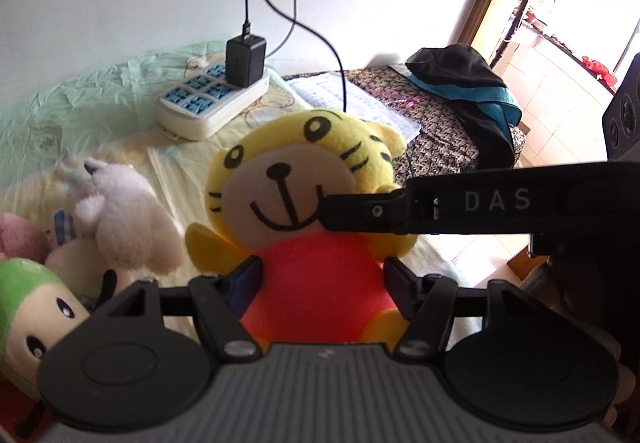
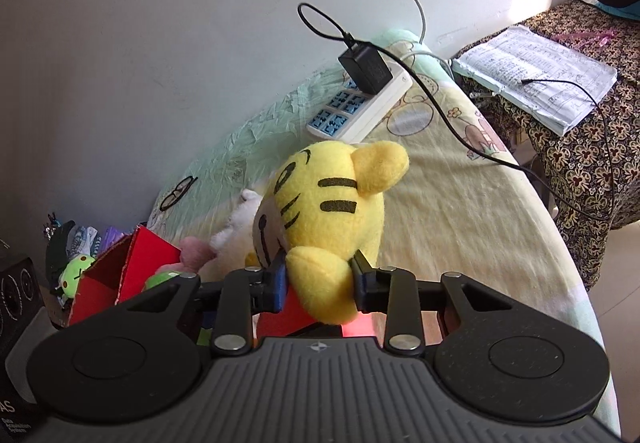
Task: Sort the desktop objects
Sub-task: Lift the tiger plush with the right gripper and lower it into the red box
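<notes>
A yellow tiger plush (image 1: 296, 179) with a red body faces the left wrist camera. My left gripper (image 1: 322, 283) is shut on its red torso, one pad pressing each side. In the right wrist view the tiger (image 2: 332, 195) shows side-on, and my right gripper (image 2: 320, 279) is shut on its yellow paw. One of the right gripper's fingers (image 1: 360, 213) reaches in from the right beside the tiger's cheek. The tiger's legs are hidden behind the gripper bodies.
A white plush (image 1: 120, 219), a pink plush (image 1: 18, 239) and a green-capped plush (image 1: 28, 315) lie at left. A red box (image 2: 120, 271) stands nearby. A power strip (image 1: 208, 99) with a black charger (image 1: 245, 61) and cables sits behind. Glasses (image 2: 178, 193), a notebook (image 2: 536, 75) and a black cloth (image 1: 468, 83) are also in view.
</notes>
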